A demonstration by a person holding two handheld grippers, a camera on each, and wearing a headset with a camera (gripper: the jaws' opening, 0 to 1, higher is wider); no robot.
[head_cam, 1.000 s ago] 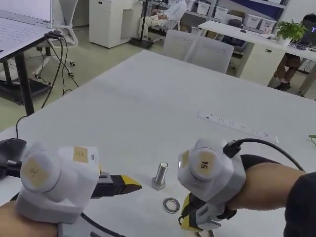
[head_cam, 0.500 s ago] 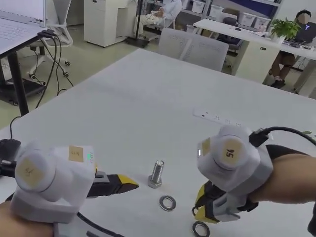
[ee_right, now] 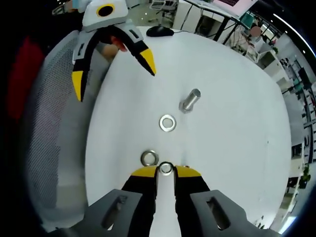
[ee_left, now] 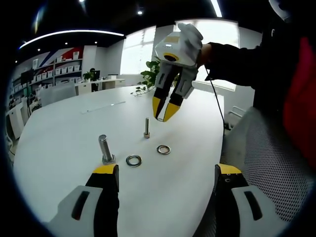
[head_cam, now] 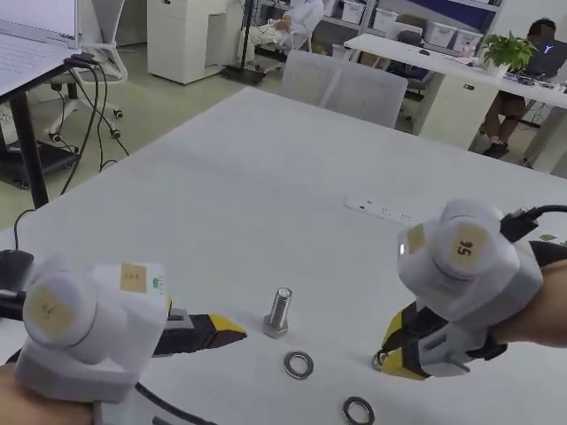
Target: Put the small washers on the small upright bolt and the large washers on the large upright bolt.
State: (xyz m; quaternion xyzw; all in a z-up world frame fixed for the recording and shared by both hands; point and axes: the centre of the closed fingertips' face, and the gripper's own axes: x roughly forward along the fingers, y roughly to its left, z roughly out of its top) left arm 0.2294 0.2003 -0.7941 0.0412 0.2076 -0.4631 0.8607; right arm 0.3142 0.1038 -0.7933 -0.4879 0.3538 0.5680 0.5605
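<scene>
Desk: a broad white desk, plain and matte, with a rounded edge. A white power strip lies flat on its far right part, well beyond the bolts. A black mouse sits at the near left edge.
Room: an open office. A grey mesh chair stands at the desk's far edge, with a white cabinet and more white desks behind it. A potted plant is far right. A laptop sits far left on a black-legged table hung with cables. People sit in the background.
Writing: a round tan sticker on the right unit's housing has handwritten digits that look like 56. The print on the square yellow sticker on the left unit is too small to read.
Large bolt: upright, head down, mid-desk.
Small bolt: upright on the desk, under the raised right claw.
Middle washer: flat on the desk, just nearer than the large bolt.
Near washer: flat, nearer and to the right, apart from the other.
Right claw: nearly closed, pinching the small washer at its tips, lifted off the desk.
Left claw: jaws spread wide, empty, low over the desk left of the large bolt.
</scene>
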